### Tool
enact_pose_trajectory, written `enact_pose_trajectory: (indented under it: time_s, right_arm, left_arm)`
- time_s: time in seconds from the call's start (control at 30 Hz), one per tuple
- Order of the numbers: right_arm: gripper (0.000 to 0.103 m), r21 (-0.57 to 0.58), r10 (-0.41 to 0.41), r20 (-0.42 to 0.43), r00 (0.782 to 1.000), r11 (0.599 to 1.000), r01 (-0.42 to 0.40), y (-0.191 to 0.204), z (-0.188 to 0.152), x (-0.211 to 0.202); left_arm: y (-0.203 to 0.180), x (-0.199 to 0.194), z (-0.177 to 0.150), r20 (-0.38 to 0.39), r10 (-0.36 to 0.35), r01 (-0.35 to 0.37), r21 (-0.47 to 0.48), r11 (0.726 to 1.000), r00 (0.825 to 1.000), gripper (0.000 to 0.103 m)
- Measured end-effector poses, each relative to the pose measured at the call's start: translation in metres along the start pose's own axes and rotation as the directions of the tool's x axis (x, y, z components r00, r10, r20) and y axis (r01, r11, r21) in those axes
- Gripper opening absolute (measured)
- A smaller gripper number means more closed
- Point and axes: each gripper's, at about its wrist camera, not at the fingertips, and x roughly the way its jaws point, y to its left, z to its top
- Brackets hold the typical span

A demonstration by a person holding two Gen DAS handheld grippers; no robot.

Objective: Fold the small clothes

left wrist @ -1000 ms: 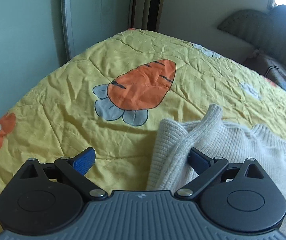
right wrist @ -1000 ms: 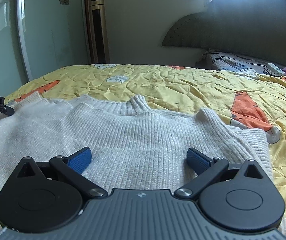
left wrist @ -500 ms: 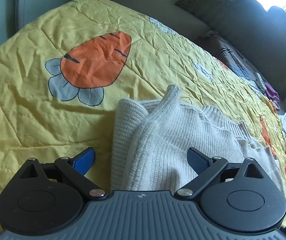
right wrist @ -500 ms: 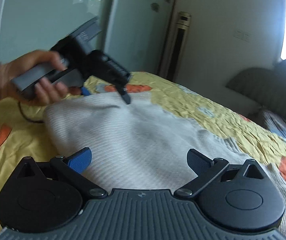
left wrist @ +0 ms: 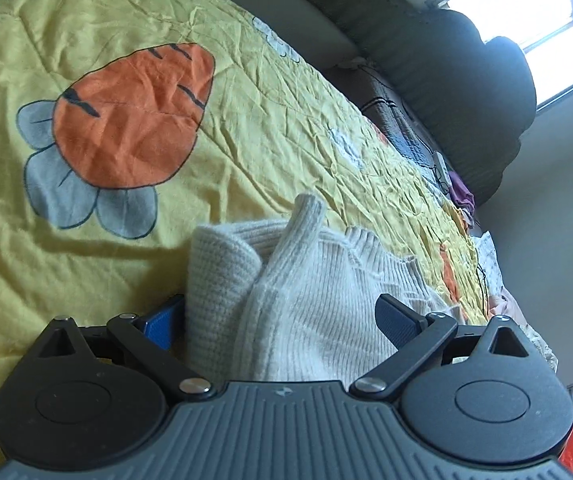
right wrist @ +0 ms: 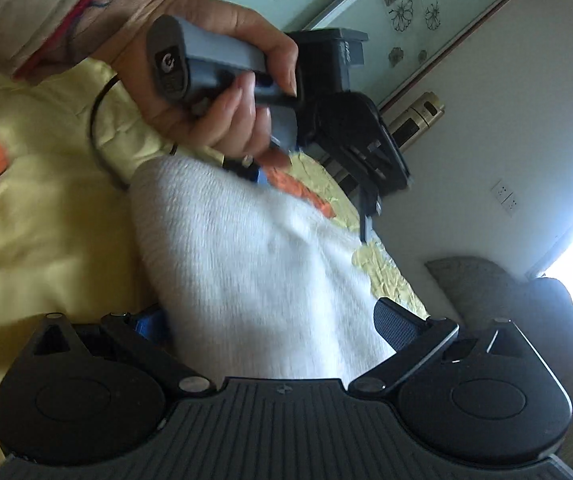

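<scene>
Both grippers, left point(left wrist: 278, 320) and right point(right wrist: 274, 330), tilt over the sweater point(left wrist: 306, 300), jaws spread wide around it. A hand point(right wrist: 206, 92) grips the left handle above the quilt point(left wrist: 246, 120).

Bed point(left wrist: 246, 128) under crumpled yellow quilt, orange carrot print point(left wrist: 130, 116) with grey leaves. Dark padded headboard point(left wrist: 466, 92) at far end, scalloped top. Bright window point(left wrist: 546, 28) above headboard, daylight blown out. Pale walls; double wall socket point(right wrist: 506, 196). Glass panel with flower decals point(right wrist: 406, 12) in frame. Tall gold-topped tower appliance point(right wrist: 418, 116) beside panel.
</scene>
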Motion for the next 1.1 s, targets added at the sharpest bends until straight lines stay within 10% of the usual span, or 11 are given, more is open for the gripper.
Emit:
enact_pose_trajectory:
  time_s: [0.1, 0.2, 0.33, 0.87, 1.1]
  right_arm:
    - [0.090, 0.023, 0.007, -0.007, 1.000, 1.000, -0.007, 0.001, 0.009, 0.016]
    - [0.060, 0.032, 0.046, -0.008, 0.999, 0.998, -0.045, 0.004, 0.014, 0.022]
    - [0.033, 0.015, 0.088, 0.004, 0.996, 0.996, -0.088, 0.013, 0.013, 0.016]
    - [0.023, 0.218, 0.101, 0.147, 0.984, 0.967, -0.131, -0.064, -0.024, -0.039]
    - [0.021, 0.479, 0.123, 0.191, 0.974, 0.854, -0.202, -0.122, -0.057, -0.060]
  left_arm:
    - [-0.009, 0.007, 0.002, 0.007, 0.036, -0.037, 0.052, 0.998, 0.999, 0.094]
    - [-0.017, 0.010, 0.002, 0.018, 0.134, -0.135, 0.107, 0.985, 0.991, 0.050]
    - [-0.011, 0.007, 0.003, 0.014, 0.150, -0.150, 0.047, 0.988, 0.989, 0.028]
    - [-0.091, -0.031, -0.013, 0.151, 0.218, -0.209, -0.071, 0.975, 0.964, 0.025]
    - [-0.136, -0.035, -0.017, 0.182, 0.228, -0.213, -0.099, 0.972, 0.956, 0.025]
